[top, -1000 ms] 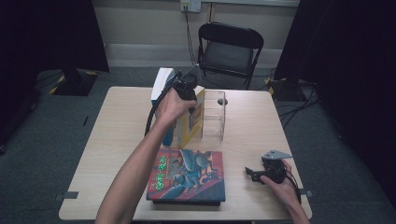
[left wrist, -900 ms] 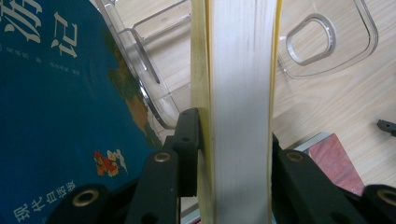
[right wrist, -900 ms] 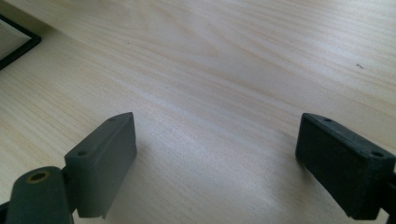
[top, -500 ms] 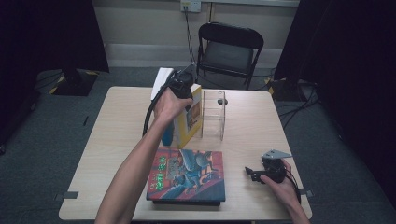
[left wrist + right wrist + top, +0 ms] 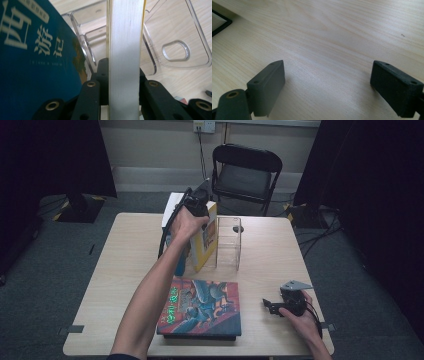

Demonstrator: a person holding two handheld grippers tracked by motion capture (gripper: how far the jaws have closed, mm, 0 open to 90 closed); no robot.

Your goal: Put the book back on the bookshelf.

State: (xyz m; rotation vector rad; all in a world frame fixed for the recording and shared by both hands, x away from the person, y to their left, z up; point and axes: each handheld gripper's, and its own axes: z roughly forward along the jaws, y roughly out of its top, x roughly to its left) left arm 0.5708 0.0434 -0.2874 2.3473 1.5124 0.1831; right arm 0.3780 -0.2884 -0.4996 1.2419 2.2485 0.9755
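**Yellow book clamped upright at clear rack**

Yellow book stands upright beside clear rack, far side of tabletop. Left tool clamps its white page edge. Left gripper view: blue book w/ Chinese title alongside. Right tool wide open, empty, near illustrated book.

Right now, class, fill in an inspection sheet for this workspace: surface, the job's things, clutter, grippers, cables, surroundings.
Surface: pale wooden table, bare around the right hand.
Job's things: yellow book upright in the clear acrylic book stand, a blue book leaning beside it; illustrated book lying flat at the near edge.
Clutter: nothing seen.
Grippers: left gripper shut on the yellow book's page edge; right gripper open, low over bare table.
Cables: black cable trailing from the left gripper.
Surroundings: black folding chair behind the table, dark curtains, grey carpet.
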